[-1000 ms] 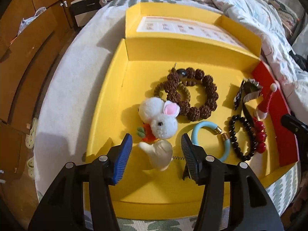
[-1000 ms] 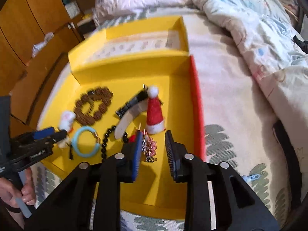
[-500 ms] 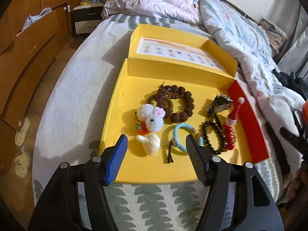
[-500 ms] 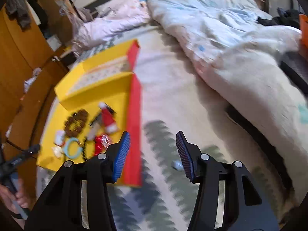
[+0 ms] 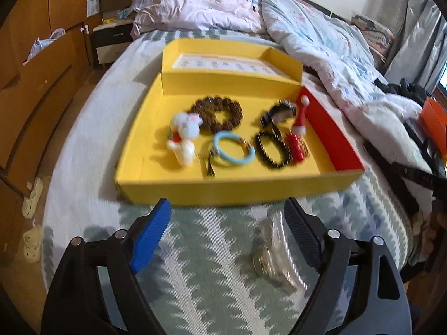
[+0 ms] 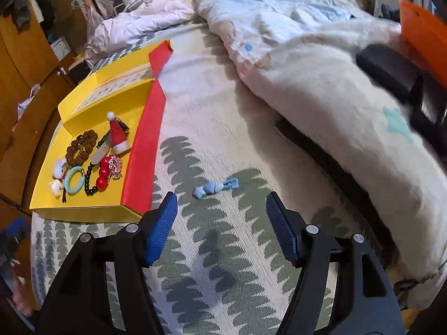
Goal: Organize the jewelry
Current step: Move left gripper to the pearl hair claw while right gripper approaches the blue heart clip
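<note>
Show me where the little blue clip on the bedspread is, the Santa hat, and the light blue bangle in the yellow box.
blue clip (image 6: 215, 187): right wrist view, middle of its body, on the bedspread.
Santa hat (image 6: 117, 135): right wrist view, red cone.
light blue bangle (image 5: 234, 150): left wrist view, its near band, in the yellow box.

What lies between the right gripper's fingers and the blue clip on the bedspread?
Only bare patterned bedspread, in the right wrist view. The right gripper, opening with nothing between its fingers, sits short of the blue clip.
</note>
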`<action>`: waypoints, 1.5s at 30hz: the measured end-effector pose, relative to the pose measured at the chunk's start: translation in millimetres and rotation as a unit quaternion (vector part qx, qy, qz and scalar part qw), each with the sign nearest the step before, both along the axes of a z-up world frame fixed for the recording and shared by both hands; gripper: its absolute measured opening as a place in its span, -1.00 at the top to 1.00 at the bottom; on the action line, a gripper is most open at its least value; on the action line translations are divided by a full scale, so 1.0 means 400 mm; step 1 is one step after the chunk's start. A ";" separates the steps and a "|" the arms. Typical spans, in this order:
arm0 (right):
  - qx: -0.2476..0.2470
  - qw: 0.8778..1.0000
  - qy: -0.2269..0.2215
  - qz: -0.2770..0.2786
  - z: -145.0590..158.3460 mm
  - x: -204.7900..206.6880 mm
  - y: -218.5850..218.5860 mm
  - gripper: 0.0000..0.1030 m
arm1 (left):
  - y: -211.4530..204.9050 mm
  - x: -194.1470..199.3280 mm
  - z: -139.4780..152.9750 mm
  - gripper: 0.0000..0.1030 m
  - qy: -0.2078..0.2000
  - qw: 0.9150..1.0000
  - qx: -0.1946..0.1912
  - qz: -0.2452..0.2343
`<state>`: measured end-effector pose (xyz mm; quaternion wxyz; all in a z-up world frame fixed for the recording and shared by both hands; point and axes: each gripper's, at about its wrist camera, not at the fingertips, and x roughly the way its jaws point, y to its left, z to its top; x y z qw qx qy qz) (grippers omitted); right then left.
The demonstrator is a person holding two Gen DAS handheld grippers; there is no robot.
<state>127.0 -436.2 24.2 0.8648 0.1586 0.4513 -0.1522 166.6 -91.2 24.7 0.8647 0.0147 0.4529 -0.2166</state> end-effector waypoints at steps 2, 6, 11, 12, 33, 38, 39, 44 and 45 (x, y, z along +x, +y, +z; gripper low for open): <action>0.006 1.000 0.005 -0.005 -0.006 0.003 -0.003 -0.35 | -0.006 -0.024 -0.015 -0.60 -0.002 1.000 0.009 -0.001; 0.009 1.000 0.015 -0.002 -0.023 0.019 0.010 -0.48 | -0.033 -0.064 -0.046 -0.60 -0.005 1.000 0.030 -0.007; 0.006 1.000 0.021 -0.002 -0.039 0.029 0.015 -0.50 | -0.071 -0.090 -0.079 -0.60 -0.010 0.998 0.056 -0.005; 0.008 1.000 0.022 -0.004 -0.043 0.031 0.011 -0.50 | -0.080 -0.090 -0.085 -0.60 -0.012 0.998 0.061 -0.001; 0.037 0.998 0.049 -0.001 -0.153 0.132 -0.022 -0.50 | -0.172 -0.077 -0.190 -0.60 0.000 0.992 0.128 0.011; 0.024 0.998 0.053 0.001 -0.168 0.151 -0.016 -0.50 | -0.186 -0.068 -0.206 -0.61 0.003 0.991 0.136 0.011; 0.020 0.998 0.057 -0.001 -0.173 0.156 -0.016 -0.50 | -0.187 -0.067 -0.208 -0.61 0.003 0.991 0.137 0.011; 0.001 0.998 0.066 0.002 -0.185 0.170 -0.005 -0.45 | -0.190 -0.064 -0.211 -0.65 -0.003 0.990 0.143 0.011; -0.002 0.998 0.068 0.005 -0.189 0.173 -0.003 -0.43 | -0.191 -0.064 -0.211 -0.65 -0.003 0.990 0.143 0.012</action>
